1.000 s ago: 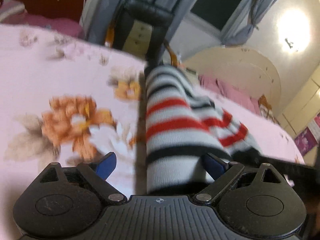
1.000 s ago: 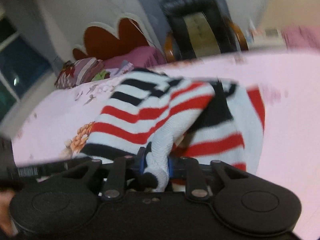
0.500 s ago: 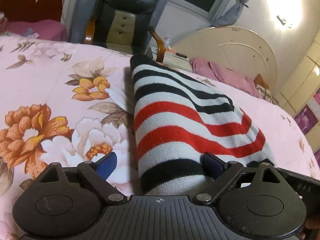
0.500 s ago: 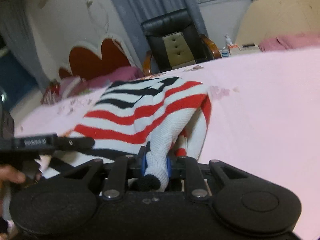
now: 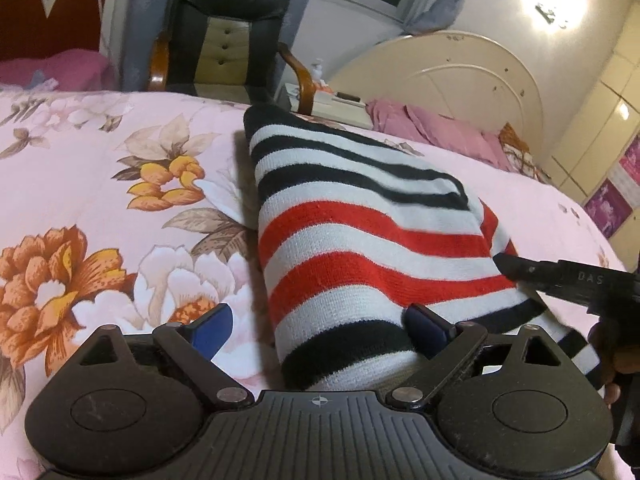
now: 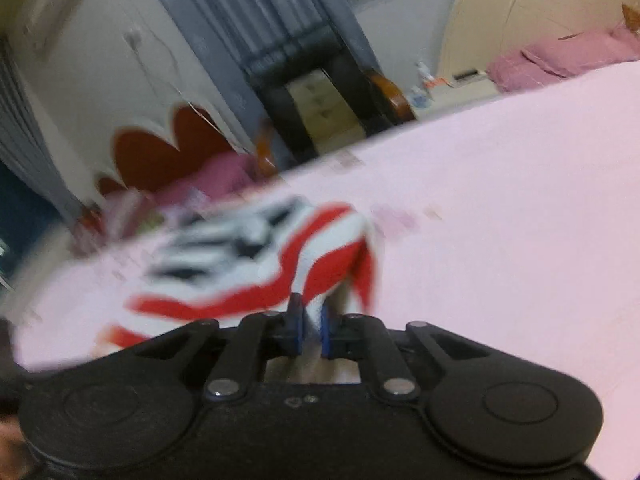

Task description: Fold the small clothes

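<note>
Your right gripper (image 6: 311, 326) has swung down and across since a second ago, dragging the striped garment (image 5: 360, 248) with it.

Your right jaws are closing, blue pads (image 6: 325, 330) pinched on a white fold of the knit; beyond them the cloth trails away to the left, blurred; your left gripper (image 5: 320, 328) stands wide, released, its left pad (image 5: 210, 330) over the floral bedspread (image 5: 100, 208), its right pad against the garment's black hem; past your fingers the folded knit lies on the bed, a black armchair (image 5: 224, 36) beyond.
</note>
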Available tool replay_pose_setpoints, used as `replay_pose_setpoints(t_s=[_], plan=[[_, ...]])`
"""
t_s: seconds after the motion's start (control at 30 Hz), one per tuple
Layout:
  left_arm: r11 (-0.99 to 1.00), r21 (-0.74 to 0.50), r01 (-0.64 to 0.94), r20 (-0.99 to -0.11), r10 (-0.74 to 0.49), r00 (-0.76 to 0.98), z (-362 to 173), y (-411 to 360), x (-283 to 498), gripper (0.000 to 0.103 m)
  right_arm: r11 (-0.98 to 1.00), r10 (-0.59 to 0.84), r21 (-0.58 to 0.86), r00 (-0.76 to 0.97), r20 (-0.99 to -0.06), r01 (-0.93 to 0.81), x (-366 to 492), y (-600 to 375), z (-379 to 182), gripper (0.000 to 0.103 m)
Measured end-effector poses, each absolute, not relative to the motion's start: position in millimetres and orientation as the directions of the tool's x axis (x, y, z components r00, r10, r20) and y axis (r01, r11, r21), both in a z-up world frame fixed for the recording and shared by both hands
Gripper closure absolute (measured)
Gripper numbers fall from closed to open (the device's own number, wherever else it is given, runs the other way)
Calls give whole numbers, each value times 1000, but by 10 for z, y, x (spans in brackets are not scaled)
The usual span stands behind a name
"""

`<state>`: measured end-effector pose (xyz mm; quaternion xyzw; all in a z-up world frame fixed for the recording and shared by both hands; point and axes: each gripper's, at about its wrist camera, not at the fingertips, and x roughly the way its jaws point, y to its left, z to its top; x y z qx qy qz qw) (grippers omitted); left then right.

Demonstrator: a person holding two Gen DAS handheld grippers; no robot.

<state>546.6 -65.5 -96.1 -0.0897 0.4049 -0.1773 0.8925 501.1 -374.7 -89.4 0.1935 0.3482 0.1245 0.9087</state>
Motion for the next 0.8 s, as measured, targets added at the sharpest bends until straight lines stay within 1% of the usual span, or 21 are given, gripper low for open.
replay_pose_setpoints(t_s=[0.07, 0.1, 0.13, 0.17, 0.2, 0.27, 0.3, 0.33, 0.37, 0.4, 0.47, 0.53, 0.57, 0.67, 0.8], plan=[[924, -291, 247, -692, -382, 612, -953, -671, 5462, 8, 870, 375, 488, 729, -572, -64, 4995, -3835, -943, 93], [925, -290, 246, -693, -381, 612, -942, -666, 5457, 8, 871, 371, 489, 728, -576, -57, 4981, -3834, -925, 90], [928, -283, 243, -692, -373, 618, -910, -661, 5439, 8, 875, 364, 482, 726, -583, -52, 4962, -3826, -889, 81], [931, -272, 241, -684, -364, 632, -851, -648, 5389, 10, 879, 351, 475, 731, -586, -42, 4915, -3828, -828, 78], [929, -270, 253, -667, -370, 647, -774, -635, 5301, 18, 883, 339, 467, 748, -571, -45, 4823, -3843, -739, 78], [912, -289, 290, -622, -409, 668, -641, -588, 5101, 20, 888, 364, 443, 774, -518, -120, 4554, -3847, -535, 84], [901, -297, 316, -593, -434, 679, -582, -581, 4975, 24, 894, 376, 419, 773, -511, -157, 4439, -3818, -472, 91], [896, -284, 342, -577, -444, 685, -533, -603, 4858, 33, 901, 388, 385, 770, -507, -201, 4301, -3766, -412, 93], [892, -268, 363, -568, -451, 689, -495, -624, 4777, 36, 904, 398, 356, 767, -503, -236, 4199, -3718, -371, 94], [886, -253, 389, -554, -463, 693, -468, -658, 4680, 38, 906, 412, 318, 762, -500, -281, 4064, -3646, -343, 95], [882, -197, 427, -542, -461, 702, -457, -756, 4540, 38, 909, 417, 248, 746, -520, -335, 3927, -3518, -349, 95], [898, -57, 436, -590, -383, 711, -522, -916, 4479, 38, 930, 355, 133, 742, -568, -344, 3861, -3382, -430, 96], [896, -25, 443, -593, -370, 715, -533, -946, 4460, 38, 942, 306, 78, 737, -602, -327, 3864, -3334, -504, 96], [894, 51, 446, -603, -328, 727, -556, -1015, 4403, 38, 945, 286, 71, 706, -647, -318, 3849, -3317, -648, 95], [910, 70, 409, -591, -293, 752, -611, -1017, 4306, 36, 952, 262, 59, 702, -662, -300, 3755, -3295, -814, 95]])
